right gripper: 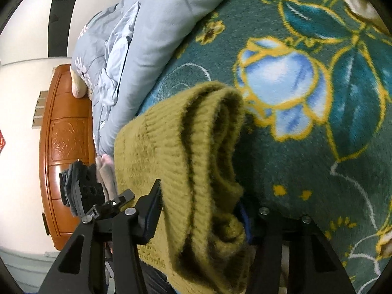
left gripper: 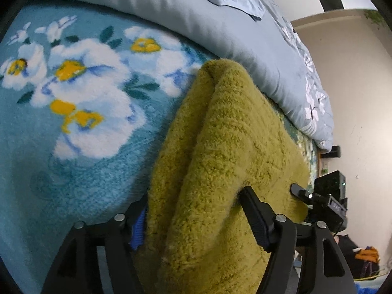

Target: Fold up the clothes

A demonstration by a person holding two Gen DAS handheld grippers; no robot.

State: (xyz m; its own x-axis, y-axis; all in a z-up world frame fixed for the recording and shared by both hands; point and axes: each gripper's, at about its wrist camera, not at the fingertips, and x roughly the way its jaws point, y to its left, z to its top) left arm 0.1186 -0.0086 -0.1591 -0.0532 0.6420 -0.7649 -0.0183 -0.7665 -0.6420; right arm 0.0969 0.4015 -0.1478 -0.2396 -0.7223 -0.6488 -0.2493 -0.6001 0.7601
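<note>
A fuzzy yellow-green sweater [left gripper: 227, 132] lies folded into a thick ridge on the floral bed blanket [left gripper: 73, 134]. My left gripper [left gripper: 196, 196] straddles the near end of that ridge. Its right finger [left gripper: 252, 203] only brushes the fabric at the tip, so the jaws stand open around the fold. In the right wrist view, the ribbed hem of the sweater [right gripper: 203, 147] is bunched in several layers. My right gripper [right gripper: 198, 196] is shut on that bundle. Fabric hides most of its right pad. The right gripper [left gripper: 318, 201] also shows at the sweater's far edge in the left wrist view.
A grey-blue quilt [left gripper: 196, 17] is heaped along the far side of the bed, close behind the sweater. A wooden headboard [right gripper: 66, 134] stands at the left in the right wrist view. The bed's edge and a cream wall [left gripper: 355, 98] are to the right.
</note>
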